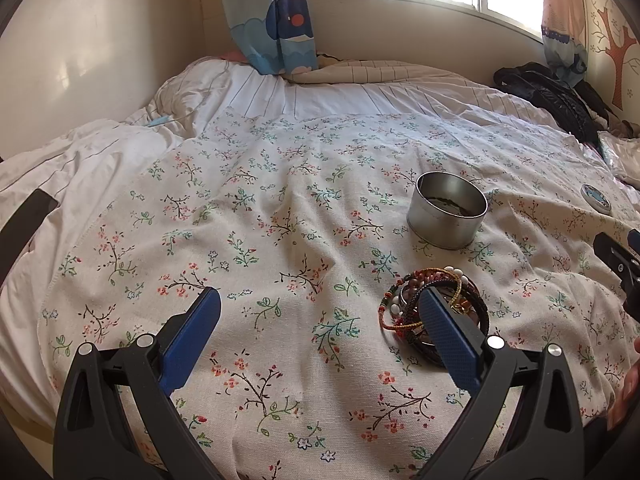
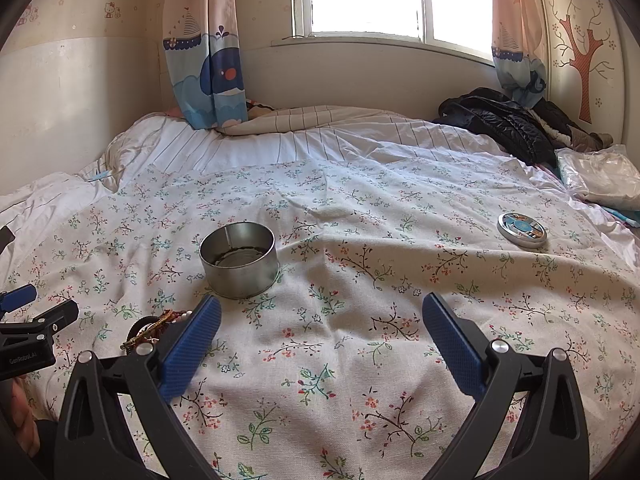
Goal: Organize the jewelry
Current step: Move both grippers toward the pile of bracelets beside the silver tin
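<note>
A pile of beaded and braided bracelets [image 1: 460, 292] lies on the floral bedspread [image 1: 280, 240], partly hidden behind my left gripper's right finger. An open round metal tin [image 1: 446, 210] stands just beyond the pile. My left gripper [image 1: 320, 300] is open and empty above the cloth, left of the pile. In the right wrist view the tin [image 2: 239, 259] stands ahead left, and a bit of the bracelets [image 2: 154, 326] shows behind the left finger. The tin's lid [image 2: 522, 229] lies far right. My right gripper [image 2: 320, 312] is open and empty.
A dark jacket [image 2: 504, 120] and a plastic bag [image 2: 600, 180] lie at the bed's far right. Striped bedding [image 2: 320, 140] and whale curtains [image 2: 212, 64] are at the back under the window. The left gripper [image 2: 36, 320] shows at the right view's left edge.
</note>
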